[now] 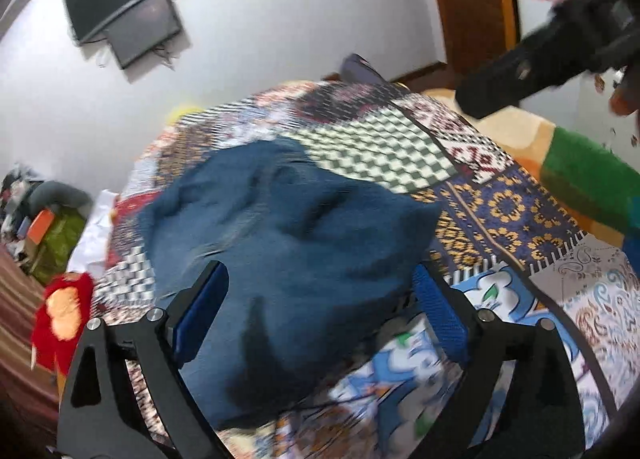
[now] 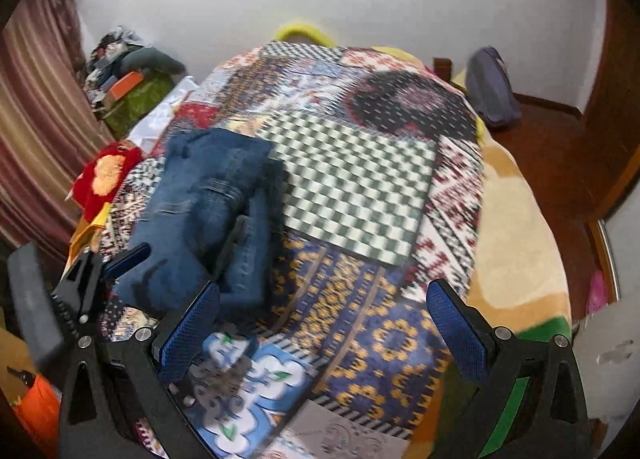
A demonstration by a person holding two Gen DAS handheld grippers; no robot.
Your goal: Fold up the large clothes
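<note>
A pair of blue jeans [image 1: 288,243], folded into a thick bundle, lies on the patchwork bedspread [image 1: 500,211]. My left gripper [image 1: 320,313] stands wide open over its near end, with denim between the blue pads [image 1: 204,311] and neither pad pressing on it. In the right wrist view the jeans [image 2: 212,211] lie left of centre, and a blue pad [image 2: 128,255] of the left gripper rests at their near edge. My right gripper [image 2: 324,335] is open and holds nothing. It hovers over the bedspread [image 2: 360,179] to the right of the jeans.
A red and orange cloth [image 2: 106,175] lies at the bed's left edge. Beyond it stand a cluttered green box [image 2: 136,99] and a striped curtain [image 2: 36,139]. A beige blanket [image 2: 516,251] shows on the right, with a grey bag [image 2: 492,87] on the wooden floor.
</note>
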